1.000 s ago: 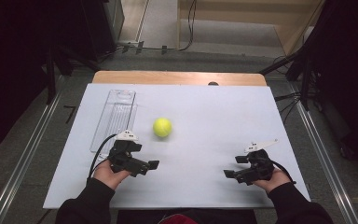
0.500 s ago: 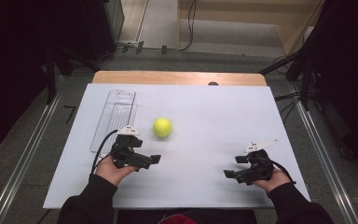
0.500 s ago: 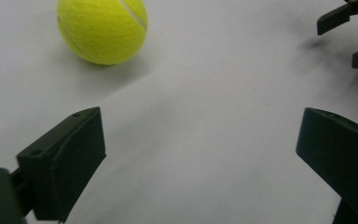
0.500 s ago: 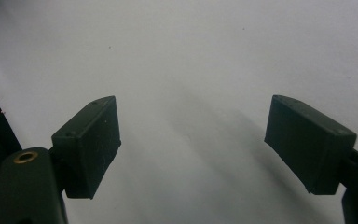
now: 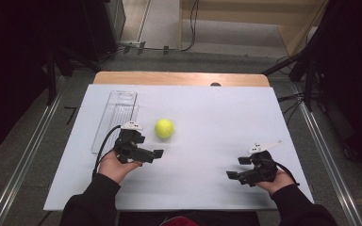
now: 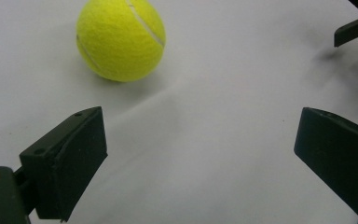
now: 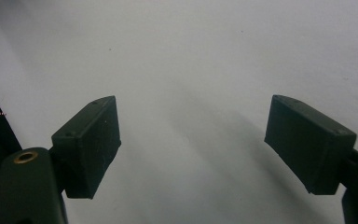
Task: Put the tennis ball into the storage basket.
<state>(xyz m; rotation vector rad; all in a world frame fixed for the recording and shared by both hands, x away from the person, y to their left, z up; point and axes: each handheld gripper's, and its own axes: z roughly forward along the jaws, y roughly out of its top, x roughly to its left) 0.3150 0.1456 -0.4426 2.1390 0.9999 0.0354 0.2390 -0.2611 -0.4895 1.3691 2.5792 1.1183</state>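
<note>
white table (image 5: 207, 113) | tennis ball (image 5: 164, 128) round, seam diagonal | left gripper (image 5: 147, 154) near

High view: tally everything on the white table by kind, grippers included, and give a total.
Tennis ball: 1
Clear plastic tray: 1
Handheld grippers: 2, the left gripper and the right gripper, both open and empty
Total: 4
</note>
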